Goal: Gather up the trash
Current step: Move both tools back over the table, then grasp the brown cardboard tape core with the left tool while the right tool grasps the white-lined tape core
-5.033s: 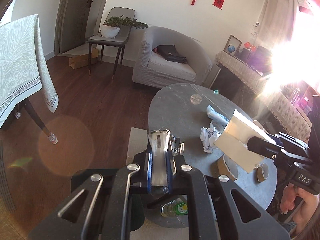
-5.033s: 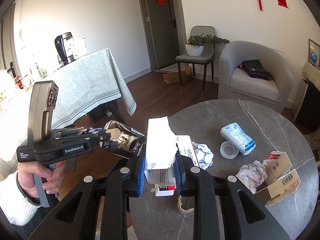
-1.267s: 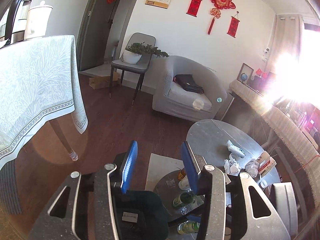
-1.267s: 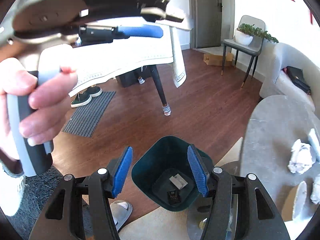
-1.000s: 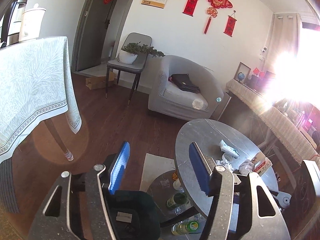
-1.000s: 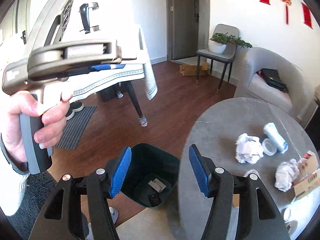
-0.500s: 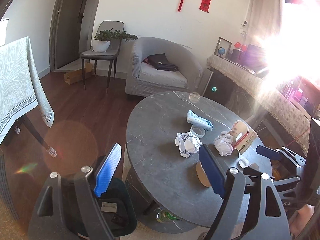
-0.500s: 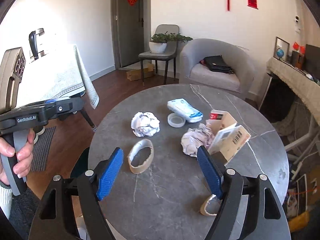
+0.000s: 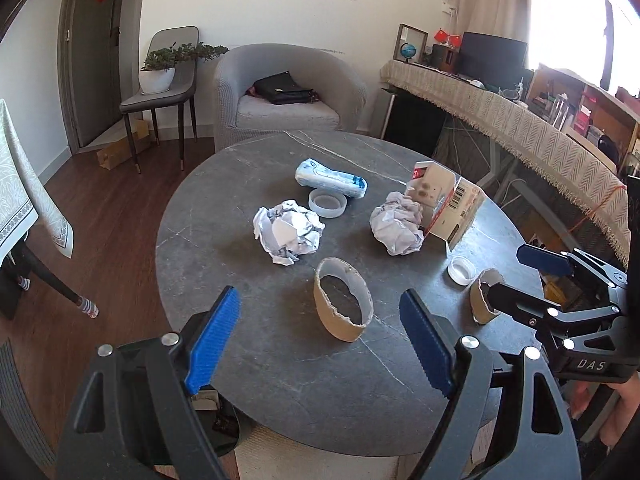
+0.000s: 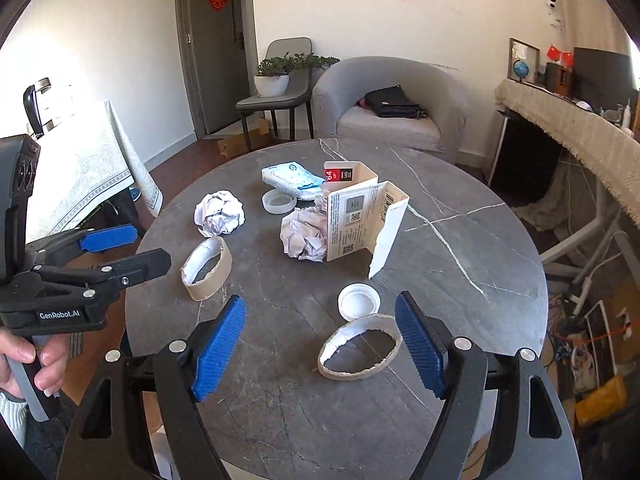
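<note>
Holding both tools spread wide and empty over the round grey marble table [image 9: 280, 360]: my left gripper [image 9: 320, 336] frames a torn cardboard ring [image 9: 344, 300] standing on edge between its ribbed blue pads [image 9: 214, 330], not touching it; my right gripper [image 10: 320, 340] has a second cardboard ring [image 10: 360, 354] lying just inside its right pad.

Items on the tabletop, left-wrist view:
- crumpled white paper ball [image 9: 288, 232], creased, with printed patches, beyond the standing ring.
- second paper ball [image 9: 396, 224], greyer, touching an opened carton [image 9: 444, 208] with barcode and red corner.
- soft white-and-blue tissue pack [image 9: 330, 178], with a clear plastic tape ring [image 9: 327, 204] just in front of it.
- small white plastic lid [image 9: 461, 269], round and shallow, beside the second ring.

Shown only by the left wrist: a dark bin [image 9: 216, 420] below the table edge with scraps inside, and my right tool from the side, jaws parted.

Shown only by the right wrist: the carton's printed back panel and torn white flap, the ring's white inner lining, and my left hand [image 10: 28, 364] gripping the left tool's grey handle.

Background: grey armchair [image 10: 392, 100] holding a black bag [image 10: 394, 102]; potted plant [image 10: 276, 74] on a chair.
</note>
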`<state>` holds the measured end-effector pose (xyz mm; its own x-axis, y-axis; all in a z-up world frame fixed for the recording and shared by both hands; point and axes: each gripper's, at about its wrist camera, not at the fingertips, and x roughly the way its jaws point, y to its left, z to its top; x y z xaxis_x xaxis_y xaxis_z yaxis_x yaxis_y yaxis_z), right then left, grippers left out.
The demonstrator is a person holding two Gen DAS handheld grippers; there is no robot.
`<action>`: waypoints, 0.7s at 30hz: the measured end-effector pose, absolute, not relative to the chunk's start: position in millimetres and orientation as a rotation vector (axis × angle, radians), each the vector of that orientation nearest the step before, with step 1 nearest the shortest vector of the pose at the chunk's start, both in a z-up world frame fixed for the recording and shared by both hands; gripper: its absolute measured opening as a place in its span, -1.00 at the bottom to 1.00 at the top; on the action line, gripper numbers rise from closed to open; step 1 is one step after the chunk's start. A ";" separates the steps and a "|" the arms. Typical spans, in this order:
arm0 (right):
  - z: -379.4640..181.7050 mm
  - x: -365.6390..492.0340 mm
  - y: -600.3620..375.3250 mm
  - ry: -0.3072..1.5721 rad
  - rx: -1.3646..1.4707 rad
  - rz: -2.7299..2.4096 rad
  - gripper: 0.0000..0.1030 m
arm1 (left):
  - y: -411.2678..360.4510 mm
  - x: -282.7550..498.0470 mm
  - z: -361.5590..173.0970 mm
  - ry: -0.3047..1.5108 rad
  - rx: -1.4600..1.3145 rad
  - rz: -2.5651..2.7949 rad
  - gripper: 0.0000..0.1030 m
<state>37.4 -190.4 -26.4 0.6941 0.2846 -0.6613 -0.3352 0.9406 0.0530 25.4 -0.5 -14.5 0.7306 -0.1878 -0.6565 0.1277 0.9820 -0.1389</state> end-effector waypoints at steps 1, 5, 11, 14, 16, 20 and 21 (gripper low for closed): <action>-28.3 38.2 -193.8 0.734 -0.064 0.347 0.52 | -6.1 27.9 -17.4 0.739 -0.072 -0.174 0.64; -37.6 38.4 -204.0 0.762 -0.041 0.330 0.52 | -19.1 34.3 -26.1 0.761 -0.030 -0.151 0.64; -49.2 37.5 -211.9 0.792 -0.029 0.317 0.52 | -24.9 45.9 -35.6 0.788 -0.030 -0.138 0.62; -55.7 38.6 -210.8 0.800 -0.041 0.316 0.52 | -26.9 52.3 -41.0 0.798 -0.034 -0.129 0.57; -58.4 39.0 -208.8 0.800 -0.053 0.313 0.52 | -27.7 57.0 -43.6 0.803 -0.043 -0.126 0.52; -62.2 41.2 -208.1 0.788 -0.060 0.298 0.52 | -31.4 61.4 -46.8 0.800 -0.028 -0.121 0.44; -63.0 42.2 -207.2 0.788 -0.060 0.298 0.52 | -32.2 61.8 -46.8 0.800 -0.024 -0.121 0.43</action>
